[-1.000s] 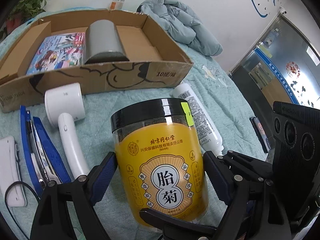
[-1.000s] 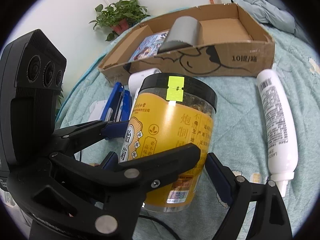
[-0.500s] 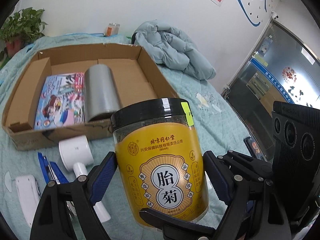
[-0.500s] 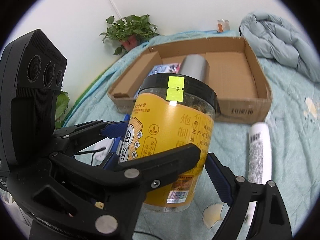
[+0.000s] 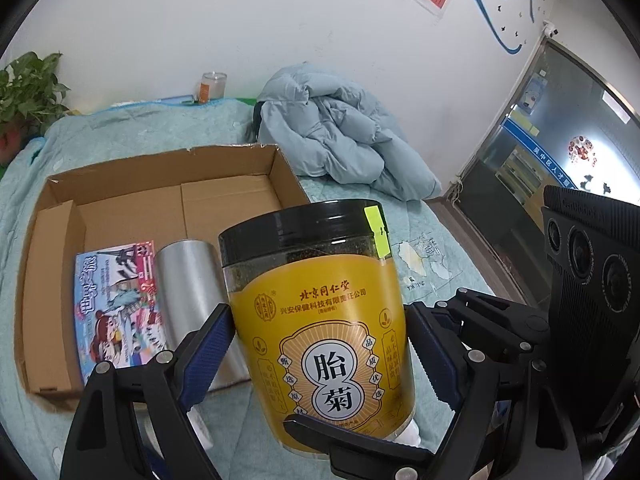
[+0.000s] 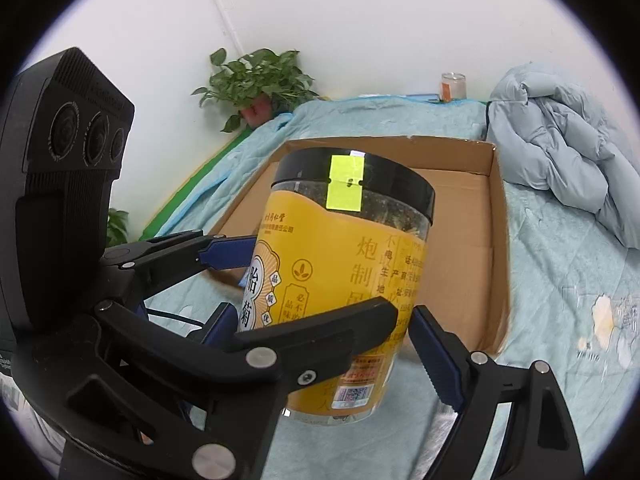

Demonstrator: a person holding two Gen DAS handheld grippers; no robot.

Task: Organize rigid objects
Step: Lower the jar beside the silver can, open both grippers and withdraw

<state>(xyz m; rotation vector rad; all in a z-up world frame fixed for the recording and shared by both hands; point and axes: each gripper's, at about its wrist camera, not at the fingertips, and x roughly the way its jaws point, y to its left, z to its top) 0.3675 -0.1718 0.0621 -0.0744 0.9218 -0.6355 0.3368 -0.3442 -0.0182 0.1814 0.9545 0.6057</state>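
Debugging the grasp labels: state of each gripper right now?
Left gripper: closed on the yellow jar, jar held off the bed.
Right gripper: closed on the same jar.

Quilted bed (image 5: 132, 128), cardboard box (image 5: 56, 216), puffy jacket (image 5: 340, 140)

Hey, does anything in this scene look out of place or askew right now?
Only mildly: the silver cylinder lies on its side in the cardboard box beside the picture book. The yellow jar, held by both grippers, looks intact, lid on.
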